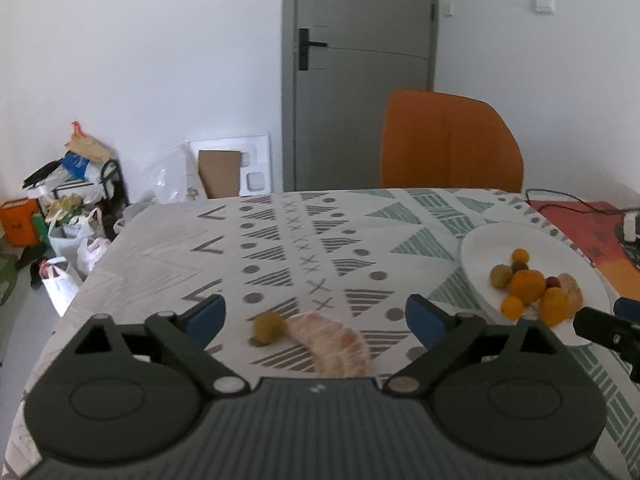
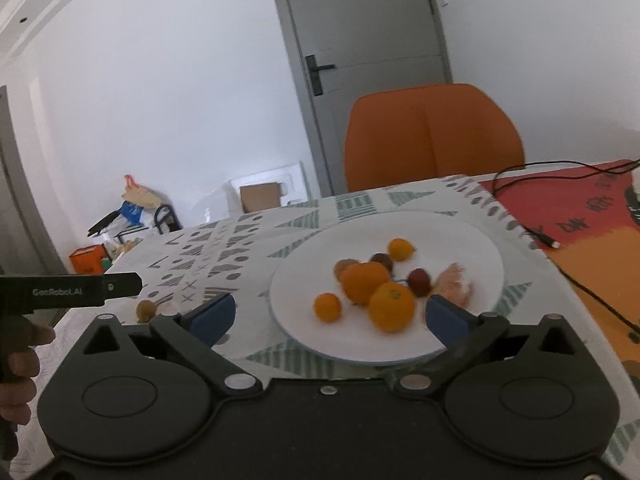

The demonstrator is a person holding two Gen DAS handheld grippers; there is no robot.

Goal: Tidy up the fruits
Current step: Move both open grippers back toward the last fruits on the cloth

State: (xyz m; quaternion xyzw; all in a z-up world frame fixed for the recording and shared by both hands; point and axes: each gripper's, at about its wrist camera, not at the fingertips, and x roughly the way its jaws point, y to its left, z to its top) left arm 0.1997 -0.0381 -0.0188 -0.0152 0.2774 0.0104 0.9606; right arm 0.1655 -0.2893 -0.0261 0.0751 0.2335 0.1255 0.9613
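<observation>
The left gripper (image 1: 316, 314), fingers apart and empty, has the pomelo slice (image 1: 332, 340) between them, lengthwise toward the plate (image 1: 560, 248); the right gripper (image 2: 330, 314) is also apart.

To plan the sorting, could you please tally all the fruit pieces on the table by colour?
orange fruits: 4
olive fruits: 2
dark brown fruit: 1
red fruit: 1
pink peeled segments: 2
Total: 10

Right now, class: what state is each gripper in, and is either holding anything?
Left gripper: open, holding nothing; a pomelo slice lies on the table below.
Right gripper: open, holding nothing.
</observation>
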